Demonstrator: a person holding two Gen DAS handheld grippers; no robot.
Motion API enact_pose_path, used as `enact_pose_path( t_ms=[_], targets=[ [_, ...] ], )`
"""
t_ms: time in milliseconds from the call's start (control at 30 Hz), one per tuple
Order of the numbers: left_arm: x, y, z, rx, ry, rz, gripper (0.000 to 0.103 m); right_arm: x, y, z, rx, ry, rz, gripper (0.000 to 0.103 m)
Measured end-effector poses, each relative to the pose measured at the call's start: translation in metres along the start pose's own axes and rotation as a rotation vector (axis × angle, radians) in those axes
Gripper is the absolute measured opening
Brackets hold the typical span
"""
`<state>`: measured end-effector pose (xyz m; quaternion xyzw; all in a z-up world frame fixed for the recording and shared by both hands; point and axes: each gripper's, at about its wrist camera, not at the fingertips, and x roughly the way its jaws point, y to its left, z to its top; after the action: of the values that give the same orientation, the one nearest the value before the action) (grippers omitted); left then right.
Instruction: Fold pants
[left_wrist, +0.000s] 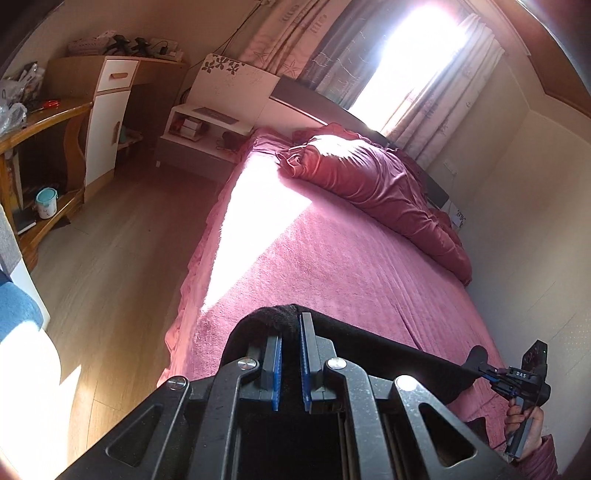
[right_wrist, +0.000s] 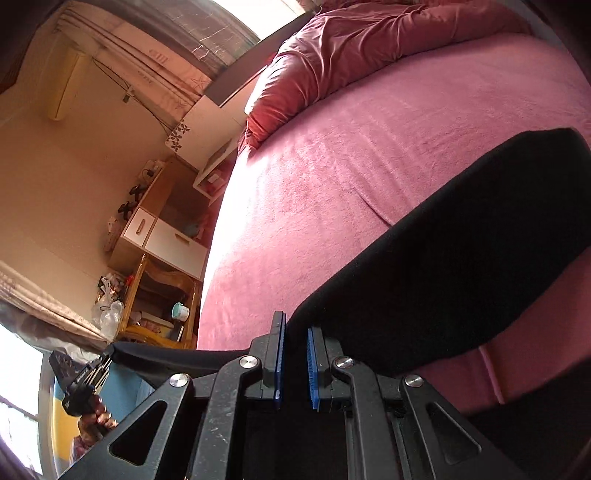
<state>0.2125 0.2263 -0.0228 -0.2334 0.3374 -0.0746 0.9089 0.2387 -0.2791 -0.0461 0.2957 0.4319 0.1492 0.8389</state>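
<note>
Over the near end of a pink bed (left_wrist: 351, 266), black pants (right_wrist: 461, 251) are held stretched between two grippers. The left gripper (left_wrist: 291, 332) is seen with its blue-padded fingers (left_wrist: 306, 354) drawn close on a bunched edge of the black cloth, which fills the narrow gap between them. In the same view the right gripper (left_wrist: 487, 371) is seen at the far end of the band of cloth, its tips closed on a corner, with a hand (left_wrist: 524, 421) on its grip. From the right wrist, the pants are seen to spread wide across the bedspread and to run back between the fingers (right_wrist: 313, 354), pinched there; the left gripper (right_wrist: 105, 363) is seen off to the side, clamped on the other end. A crumpled red quilt (left_wrist: 376, 184) is heaped at the head of the bed. Beside the bed stands a white nightstand (left_wrist: 207, 129), in whose open shelf a few small items are kept, too small to name. On the low shelf of a wooden table (left_wrist: 48, 122) a teal-lidded cup (left_wrist: 47, 202) is set; its contents cannot be told.
</note>
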Motion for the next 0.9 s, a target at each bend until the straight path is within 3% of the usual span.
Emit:
enact_pose_path(
  t_ms=[267,467,800,900],
  targets=[
    [-0.038,0.017,-0.068,-0.037,0.038,-0.007,0.008,-0.032,-0.005,-0.086,-0.055,0.053,-0.018,0.009],
    [-0.052,0.046,-0.140,-0.146,0.120,0.017,0.008,-0.027,-0.018,-0.144,-0.060,0.138,-0.080,0.009],
    [-0.049,0.071,-0.202,-0.275,0.226,0.065,0.009,0.006,-0.062,-0.192,0.043,0.224,-0.157,0.008],
    [-0.052,0.079,-0.207,-0.349,0.245,0.070,0.026,0.012,-0.069,-0.195,0.062,0.226,-0.166,0.008]
  ],
)
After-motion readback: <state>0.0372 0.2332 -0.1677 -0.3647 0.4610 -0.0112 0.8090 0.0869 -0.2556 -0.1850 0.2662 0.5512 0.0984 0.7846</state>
